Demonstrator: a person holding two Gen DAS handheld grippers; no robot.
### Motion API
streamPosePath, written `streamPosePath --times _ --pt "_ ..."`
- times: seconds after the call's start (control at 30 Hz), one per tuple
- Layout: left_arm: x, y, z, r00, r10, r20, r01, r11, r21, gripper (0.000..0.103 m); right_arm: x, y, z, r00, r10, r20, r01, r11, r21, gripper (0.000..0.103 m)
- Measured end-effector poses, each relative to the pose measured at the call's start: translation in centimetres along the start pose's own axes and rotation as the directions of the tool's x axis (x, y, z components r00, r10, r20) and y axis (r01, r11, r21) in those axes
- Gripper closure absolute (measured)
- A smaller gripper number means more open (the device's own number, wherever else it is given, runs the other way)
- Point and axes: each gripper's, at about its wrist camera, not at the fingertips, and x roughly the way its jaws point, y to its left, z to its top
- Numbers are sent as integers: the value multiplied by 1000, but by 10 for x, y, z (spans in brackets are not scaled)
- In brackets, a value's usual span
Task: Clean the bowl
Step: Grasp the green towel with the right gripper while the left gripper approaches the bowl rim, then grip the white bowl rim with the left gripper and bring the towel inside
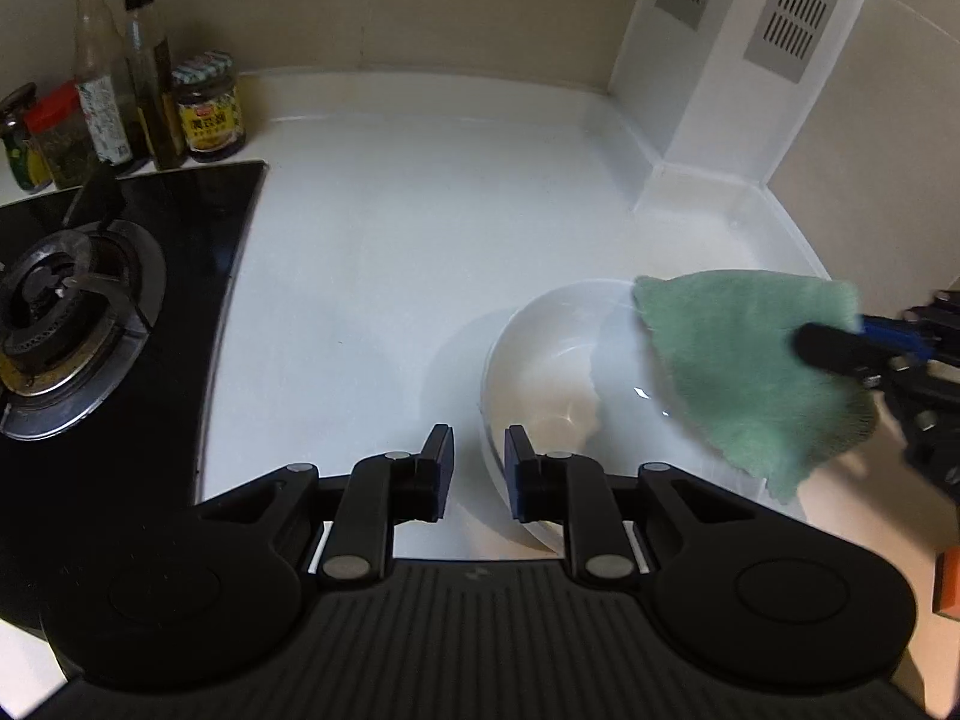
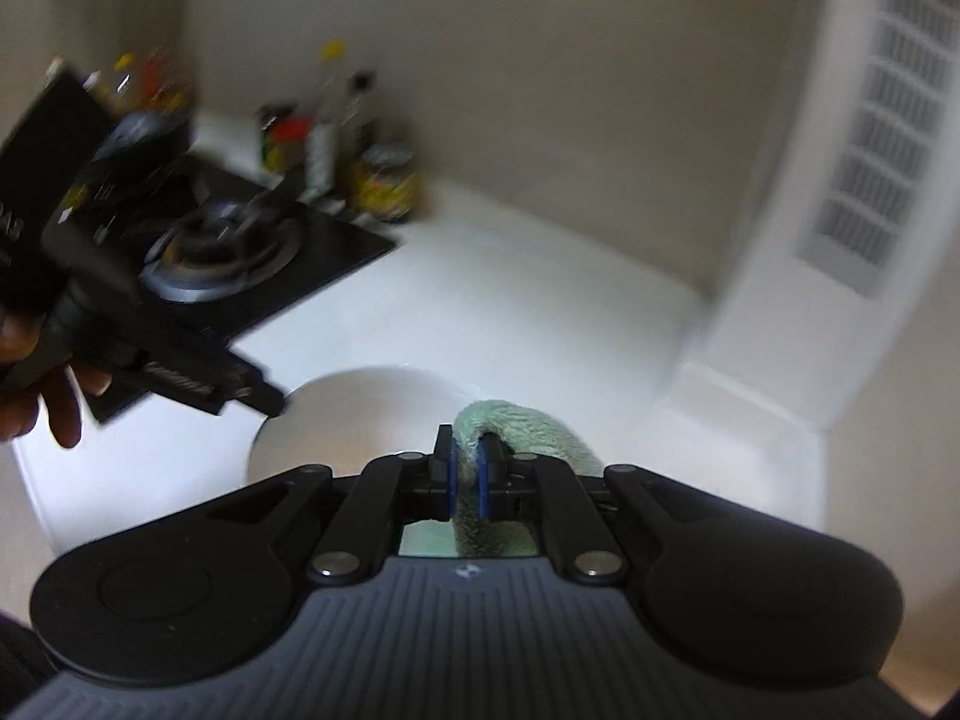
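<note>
Bowl (image 1: 558, 372) sits on the white countertop (image 1: 390, 252), just right of the gas hob (image 1: 120, 300) and near the counter's front edge. From my left wrist view it lies directly ahead and slightly right of my left gripper (image 1: 478, 471), whose jaws stand apart and hold nothing; the near rim passes right between the two pads, so I judge this hand the nearer one and the one placed to steady the bowl by its rim.

My right gripper (image 2: 463, 480) is clenched on a green microfibre cloth (image 1: 756, 372), which drapes down over the bowl's right rim and hides that side. Seen from the right wrist, the bowl lies ahead and a little left of the fingertips, with the cloth bunched up between the pads. That view is blurred, so I cannot tell whether the cloth touches the inside wall.

As for the bowl itself: white, glossy, round, upright, fairly deep, with a small highlight on the inner wall. I see no food or obvious residue inside, though shading makes the bottom hard to read.

Condiment bottles and jars (image 1: 150, 96) stand at the back behind the hob, well apart from all this.
</note>
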Motion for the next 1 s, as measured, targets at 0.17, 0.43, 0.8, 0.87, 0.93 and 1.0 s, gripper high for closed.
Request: streamPosePath --times 0.17,0.43,0.8,0.87,0.93,1.0 --pt "17 -11 3 999 36 -36 -33 995 90 82 35 -1 12 982 153 -113 -149 988 37 98" --pt "27 -10 1 999 6 -49 -2 997 78 88 101 -17 12 911 277 -307 -228 956 188 99" --pt "24 -8 -3 1000 -14 -26 16 996 91 88 156 -12 15 818 459 -346 -344 873 346 99" --pt "24 -8 -4 1000 -12 -22 14 995 95 88 158 -12 12 791 498 -354 -372 852 368 99" --pt "24 -8 -4 1000 -13 -19 14 995 100 88 157 -11 8 759 538 -366 -399 829 392 99" --pt "24 -8 -4 1000 -18 -17 19 994 104 88 156 -12 4 730 560 -392 -415 819 397 101"
